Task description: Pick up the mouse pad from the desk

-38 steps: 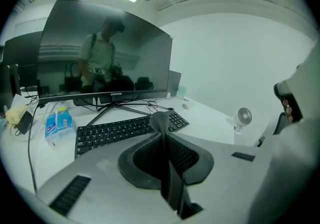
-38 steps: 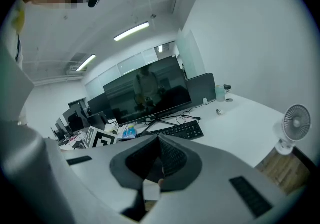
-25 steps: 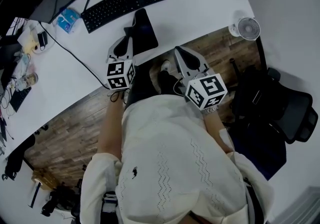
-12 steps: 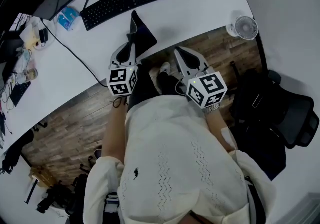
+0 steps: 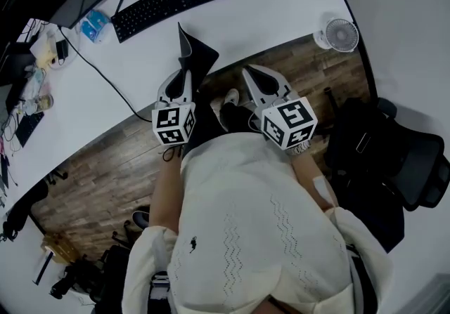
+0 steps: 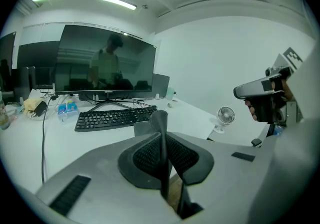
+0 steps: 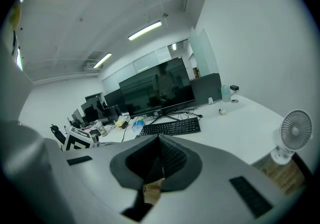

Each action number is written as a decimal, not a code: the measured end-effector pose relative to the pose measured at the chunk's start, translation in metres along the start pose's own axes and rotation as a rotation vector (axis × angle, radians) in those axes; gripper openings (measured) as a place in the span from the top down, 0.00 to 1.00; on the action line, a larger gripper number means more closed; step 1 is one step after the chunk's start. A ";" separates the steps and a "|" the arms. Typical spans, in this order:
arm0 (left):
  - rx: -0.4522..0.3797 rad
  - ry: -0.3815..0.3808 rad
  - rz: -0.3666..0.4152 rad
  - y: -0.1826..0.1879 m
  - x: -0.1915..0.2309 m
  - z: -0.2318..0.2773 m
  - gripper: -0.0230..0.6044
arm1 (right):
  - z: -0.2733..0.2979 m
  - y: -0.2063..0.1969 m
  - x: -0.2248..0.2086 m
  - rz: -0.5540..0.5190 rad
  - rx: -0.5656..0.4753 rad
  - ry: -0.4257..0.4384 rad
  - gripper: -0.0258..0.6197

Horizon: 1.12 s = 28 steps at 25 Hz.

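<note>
One mouse pad (image 5: 196, 54), dark, gripped by the left hand-held gripper (image 5: 182, 79) just above centre of the head view. A second ago it lay nearly flat, overhanging the near edge of the counter (image 5: 281, 3). Now it stands tilted on edge with one corner pointing up, and it appears clear of the counter surface. In the left gripper view the jaws are pressed on it and it shows edge-on as a thin dark strip between the pads. Judgement: the lift is made and the task is all but done, needing only a steady hold.

Two hand-held grippers in all. The right hand-held gripper (image 5: 252, 75), right of centre over the wooden floor, has its jaws together with nothing between them and takes no part in the hold.

Items left on the counter:
- One keyboard (image 5: 169, 2), upper left.
- One monitor (image 6: 105, 57) behind the keyboard, with further screens at the far left, too dim to count.
- One small white fan (image 5: 341, 34), at the upper right edge.

One black chair (image 5: 401, 158) stands on the floor at right.
</note>
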State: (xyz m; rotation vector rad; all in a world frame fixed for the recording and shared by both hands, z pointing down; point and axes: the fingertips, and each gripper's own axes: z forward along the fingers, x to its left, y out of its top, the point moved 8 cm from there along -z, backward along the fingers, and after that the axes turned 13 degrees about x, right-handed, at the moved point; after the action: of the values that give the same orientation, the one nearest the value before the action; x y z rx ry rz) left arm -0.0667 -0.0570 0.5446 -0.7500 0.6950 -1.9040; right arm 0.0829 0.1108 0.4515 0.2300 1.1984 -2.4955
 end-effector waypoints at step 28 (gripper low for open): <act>-0.130 -0.040 -0.006 0.014 -0.033 -0.059 0.91 | -0.012 -0.002 0.004 -0.050 -0.037 0.014 0.96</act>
State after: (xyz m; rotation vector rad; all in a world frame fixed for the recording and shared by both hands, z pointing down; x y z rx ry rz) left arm -0.0904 -0.0234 0.4893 -0.8701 0.7974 -1.8575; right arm 0.0781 0.1204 0.4442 0.2106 1.2694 -2.5162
